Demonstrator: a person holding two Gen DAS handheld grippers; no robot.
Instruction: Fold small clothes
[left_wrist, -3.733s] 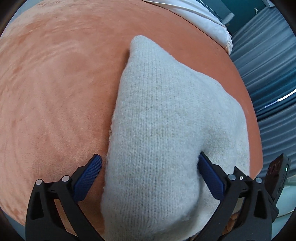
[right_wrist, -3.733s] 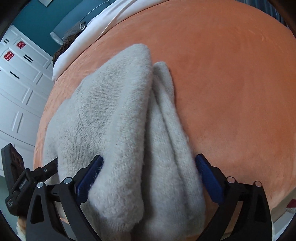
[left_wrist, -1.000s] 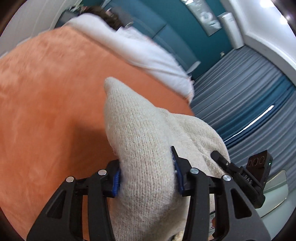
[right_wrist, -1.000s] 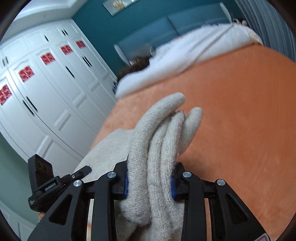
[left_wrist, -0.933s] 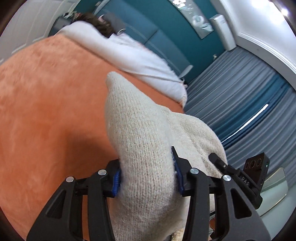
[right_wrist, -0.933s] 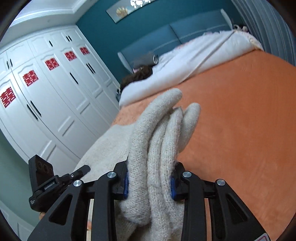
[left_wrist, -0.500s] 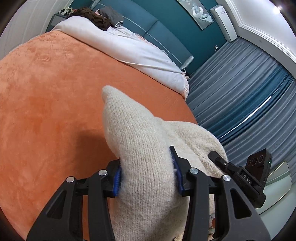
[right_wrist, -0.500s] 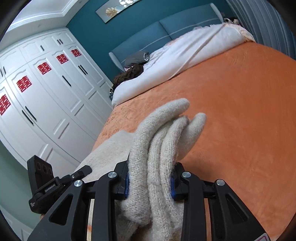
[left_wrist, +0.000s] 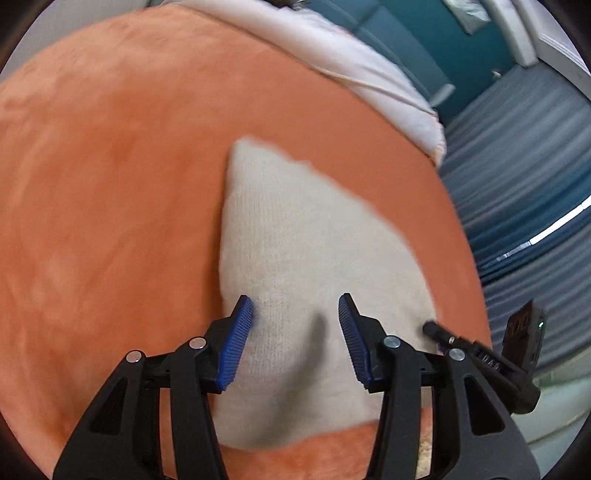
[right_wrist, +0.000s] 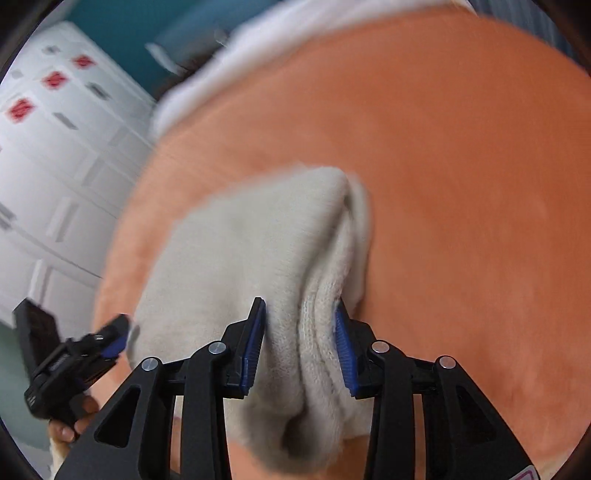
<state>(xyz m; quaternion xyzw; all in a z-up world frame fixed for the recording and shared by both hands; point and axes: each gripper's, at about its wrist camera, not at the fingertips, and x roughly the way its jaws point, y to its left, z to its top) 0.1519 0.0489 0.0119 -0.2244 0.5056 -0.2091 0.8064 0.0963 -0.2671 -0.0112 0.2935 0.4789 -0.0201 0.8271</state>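
two grippers sit over the same folded cream knit garment (left_wrist: 314, 266), which lies on the orange blanket (left_wrist: 110, 184) covering the bed. from my left gripper (left_wrist: 295, 332) i look down on a smooth folded panel that tapers to a corner farther up the blanket; the blue pads (left_wrist: 236, 339) stand apart on either side of the knit with a visible gap on the right side, and the jaws are opening, the cloth lying between them rather than pinched. my right gripper (right_wrist: 300, 341) straddles the bunched edge of the garment (right_wrist: 258, 251), where several layers stack up in ridges; its jaws are opening too, yet the knit fills the space between the pads and touches both. at the far end of the bed a white duvet (left_wrist: 354, 70) is heaped against a teal headboard (left_wrist: 402, 48). grey-blue curtains (left_wrist: 524, 184) hang off to the right in the left view, and white wardrobe doors (right_wrist: 55, 166) with red emblems fill the left of the right view. both pictures are blurred.
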